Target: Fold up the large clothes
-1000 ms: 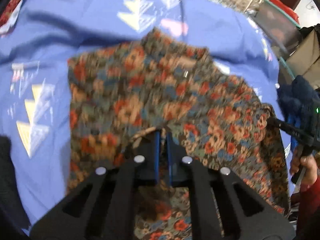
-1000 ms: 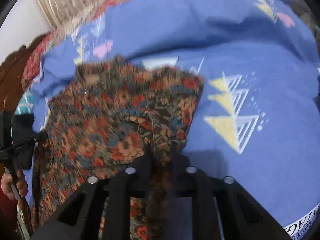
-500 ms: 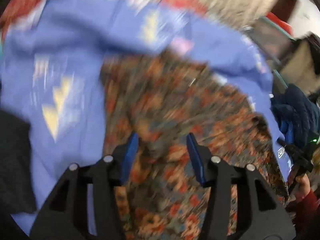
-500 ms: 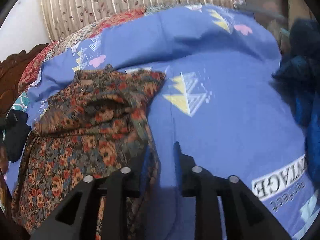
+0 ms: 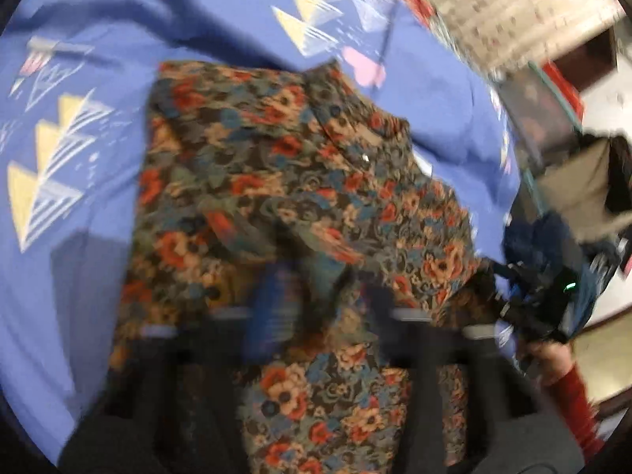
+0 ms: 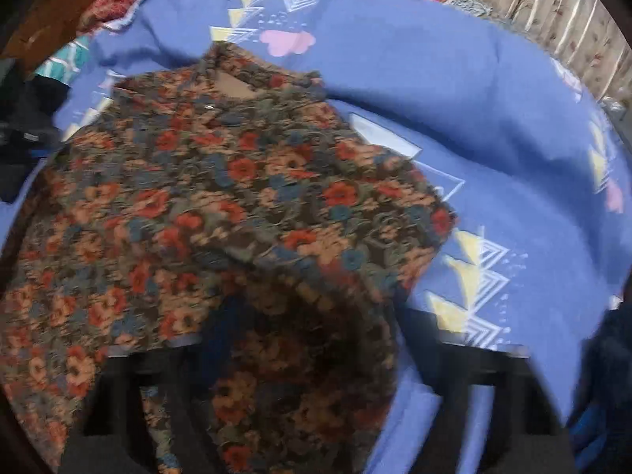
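One brown floral-patterned fabric garment (image 5: pixel 300 181) lies on the blue bedsheet with yellow triangle prints (image 5: pixel 79 237), directly beneath both tongs; the left gripper (image 5: pixel 320 300) has just been closing, blurred, fabric bunched between its jaws; the right gripper (image 6: pixel 312 339) likewise closing around a raised fold; whether either truly clenches, I cannot tell; a red sleeve (image 5: pixel 572 399) shows at the bed's edge.

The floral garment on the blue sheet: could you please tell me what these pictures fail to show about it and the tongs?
- Left tongs, left wrist view: motion blur hides whether the tips pinch the floral garment.
- Right tongs, right wrist view: blur and a raised fold of the garment cover the tips.
- The garment's lower part: cut off by both bottom edges.
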`<state>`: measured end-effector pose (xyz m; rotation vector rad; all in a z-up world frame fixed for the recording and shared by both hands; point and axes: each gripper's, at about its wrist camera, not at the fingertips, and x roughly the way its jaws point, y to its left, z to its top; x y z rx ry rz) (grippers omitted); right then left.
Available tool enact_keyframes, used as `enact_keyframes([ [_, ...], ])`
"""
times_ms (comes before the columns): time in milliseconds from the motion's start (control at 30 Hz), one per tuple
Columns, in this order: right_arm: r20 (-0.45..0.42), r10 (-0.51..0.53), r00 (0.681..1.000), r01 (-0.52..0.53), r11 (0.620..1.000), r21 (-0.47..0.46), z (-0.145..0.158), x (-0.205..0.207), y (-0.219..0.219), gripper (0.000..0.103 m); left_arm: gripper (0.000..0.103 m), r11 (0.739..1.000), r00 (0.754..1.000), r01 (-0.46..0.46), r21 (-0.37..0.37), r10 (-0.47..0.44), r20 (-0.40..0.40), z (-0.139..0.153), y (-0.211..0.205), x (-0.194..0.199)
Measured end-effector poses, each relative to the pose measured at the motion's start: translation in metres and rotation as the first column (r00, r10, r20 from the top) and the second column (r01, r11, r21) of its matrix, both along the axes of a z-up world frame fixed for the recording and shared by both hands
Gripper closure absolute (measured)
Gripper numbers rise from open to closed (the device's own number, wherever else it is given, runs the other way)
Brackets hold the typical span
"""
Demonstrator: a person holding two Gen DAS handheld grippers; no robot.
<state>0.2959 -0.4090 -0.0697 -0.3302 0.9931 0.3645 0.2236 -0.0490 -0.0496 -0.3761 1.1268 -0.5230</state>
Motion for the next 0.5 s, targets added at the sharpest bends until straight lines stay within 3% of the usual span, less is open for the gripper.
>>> enact_keyframes([
  [33, 0.029, -0.019, 0.999, 0.018, 1.000, 0.017, 0.006, -0.009, -0.006, 0.074, 0.095, 1.000, 1.000, 0.011, -0.024, -0.011, 0.015, 0.006, 0.000, 0.000],
  [100, 0.065, -0.029, 0.997, 0.024, 0.997, 0.068, 0.016, -0.035, -0.018, 0.076, 0.095, 0.998, 0.996, 0.015, -0.061, -0.009, 0.088, 0.027, 0.008, -0.006],
  [200, 0.050, -0.020, 0.999, 0.019, 1.000, 0.017, 0.002, -0.069, -0.025, 0.077, 0.095, 1.000, 0.984, 0.016, -0.026, -0.011, 0.180, 0.043, 0.018, -0.022],
  [267, -0.002, -0.016, 1.000, 0.016, 0.999, -0.048, -0.023, -0.083, -0.031, 0.076, 0.095, 0.998, 0.989, 0.024, 0.054, -0.032, 0.143, 0.024, 0.019, -0.028],
  [333, -0.055, -0.043, 0.998, 0.039, 0.996, -0.078, -0.038, -0.087, -0.041, 0.075, 0.092, 0.994, 0.998, 0.039, 0.106, -0.044, 0.043, -0.006, 0.021, -0.028],
  [400, -0.094, -0.108, 0.990, 0.114, 0.992, 0.056, -0.030, -0.083, -0.063, 0.073, 0.089, 0.996, 0.999, 0.033, 0.086, -0.030, -0.040, -0.024, 0.028, -0.029],
  [467, -0.114, -0.175, 0.978, 0.199, 0.947, 0.251, -0.007, -0.067, -0.087, 0.065, 0.082, 1.000, 0.998, -0.011, 0.018, 0.012, -0.055, -0.024, 0.038, -0.026],
  [500, -0.136, -0.191, 0.972, 0.227, 0.914, 0.336, 0.002, -0.056, -0.096, 0.043, 0.076, 0.999, 0.998, -0.042, -0.004, 0.042, -0.048, -0.020, 0.043, -0.022],
])
